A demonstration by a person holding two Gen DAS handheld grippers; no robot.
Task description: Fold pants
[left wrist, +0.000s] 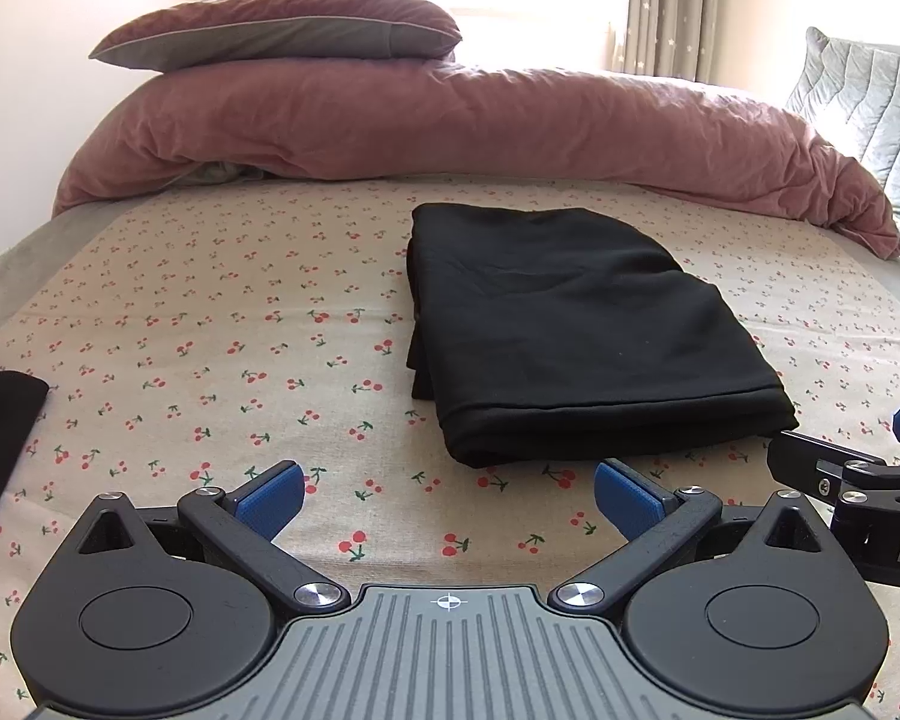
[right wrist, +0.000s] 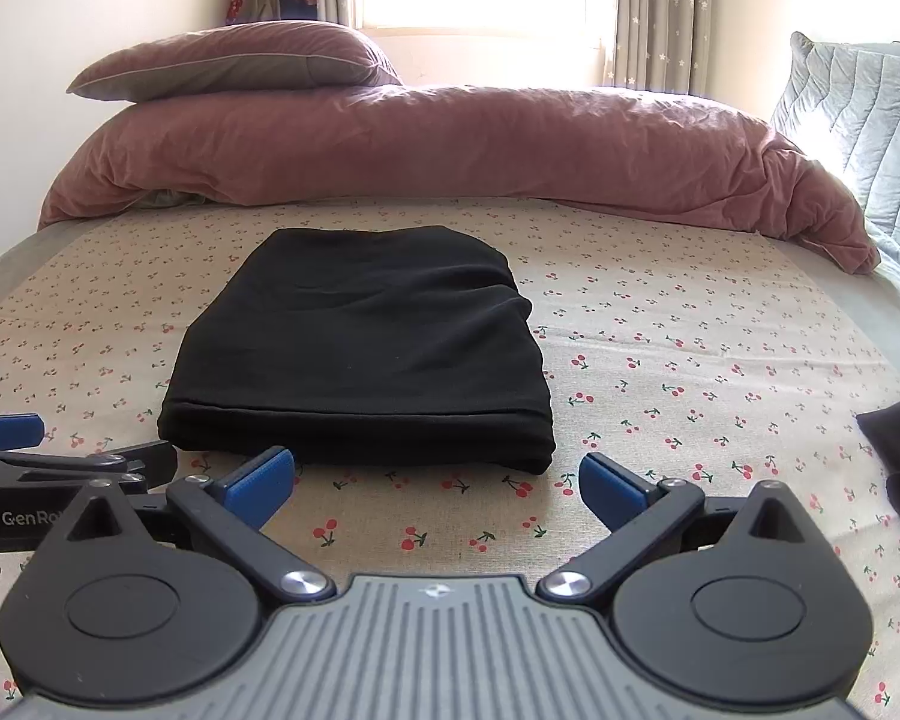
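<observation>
On the cherry-print bed sheet (left wrist: 210,312) the folded black pants (left wrist: 576,324) lie just ahead of the left gripper (left wrist: 448,495) and right gripper (right wrist: 437,483), both spread wide and empty, so the stacked layers could be dragged askew if a fingertip were caught on the near hem.

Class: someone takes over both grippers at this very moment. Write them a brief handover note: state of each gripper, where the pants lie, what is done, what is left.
Left gripper: open, empty, just short of the pants' near edge.
Right gripper: open, empty, beside the left one.
Black pants: lying in a compact folded rectangle on the cherry-print sheet, touched by neither gripper.
Done: folding looks complete.
Left: probably only tidying edges, if that.
</observation>
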